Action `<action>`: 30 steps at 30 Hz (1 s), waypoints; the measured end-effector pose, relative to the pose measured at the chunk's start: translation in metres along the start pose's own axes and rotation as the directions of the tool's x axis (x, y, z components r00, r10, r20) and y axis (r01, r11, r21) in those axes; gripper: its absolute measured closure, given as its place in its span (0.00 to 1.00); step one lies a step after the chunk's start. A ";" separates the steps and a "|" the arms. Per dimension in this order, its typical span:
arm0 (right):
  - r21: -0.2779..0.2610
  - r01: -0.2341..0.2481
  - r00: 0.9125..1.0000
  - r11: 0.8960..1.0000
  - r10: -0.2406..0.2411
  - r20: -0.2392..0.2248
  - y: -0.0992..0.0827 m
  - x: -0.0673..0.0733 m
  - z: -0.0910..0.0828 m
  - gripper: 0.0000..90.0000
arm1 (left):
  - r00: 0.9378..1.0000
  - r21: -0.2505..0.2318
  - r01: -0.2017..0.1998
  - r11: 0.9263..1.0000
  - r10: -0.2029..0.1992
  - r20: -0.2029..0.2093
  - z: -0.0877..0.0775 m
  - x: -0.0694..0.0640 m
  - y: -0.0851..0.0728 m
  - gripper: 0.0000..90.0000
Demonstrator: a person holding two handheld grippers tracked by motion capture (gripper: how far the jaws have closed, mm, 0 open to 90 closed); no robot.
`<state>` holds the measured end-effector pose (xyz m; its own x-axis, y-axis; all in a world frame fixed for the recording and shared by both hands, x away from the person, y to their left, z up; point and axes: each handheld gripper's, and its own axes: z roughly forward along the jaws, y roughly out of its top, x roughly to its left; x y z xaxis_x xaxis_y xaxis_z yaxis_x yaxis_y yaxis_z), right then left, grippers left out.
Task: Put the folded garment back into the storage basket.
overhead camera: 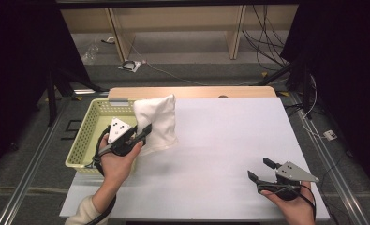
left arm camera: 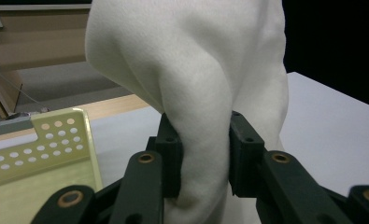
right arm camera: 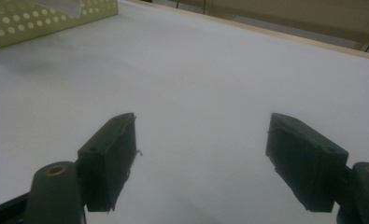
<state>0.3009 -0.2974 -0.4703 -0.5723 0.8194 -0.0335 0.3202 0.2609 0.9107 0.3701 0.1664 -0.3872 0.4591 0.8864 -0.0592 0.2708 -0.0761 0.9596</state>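
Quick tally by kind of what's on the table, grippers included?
White cloth: 1, pinched in the left gripper, hanging half over the basket's edge
Yellow-green perforated basket: 1, at the table's left edge
Grippers: 2, the left one and the right gripper, its fingers apart over bare table
Total: 4

High view overhead facing forward, gripper views close and low – both perhaps sharing the basket.
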 end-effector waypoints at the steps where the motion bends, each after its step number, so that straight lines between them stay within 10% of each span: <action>1: 0.000 0.000 1.000 1.000 0.000 0.000 0.000 0.000 0.000 0.28 | 1.000 0.000 0.001 1.000 -0.001 -0.001 0.000 0.000 0.000 0.77; 30: 0.003 -0.009 1.000 1.000 0.009 0.001 0.000 -0.001 0.001 0.28 | 0.999 -0.003 0.024 1.000 -0.024 -0.031 -0.004 0.015 0.004 0.77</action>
<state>0.3022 -0.2974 -0.4708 -0.5687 0.8221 -0.0259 0.3278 0.2554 0.9096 0.3742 0.1811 -0.3832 0.4261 0.9017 -0.0735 0.2792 -0.0538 0.9587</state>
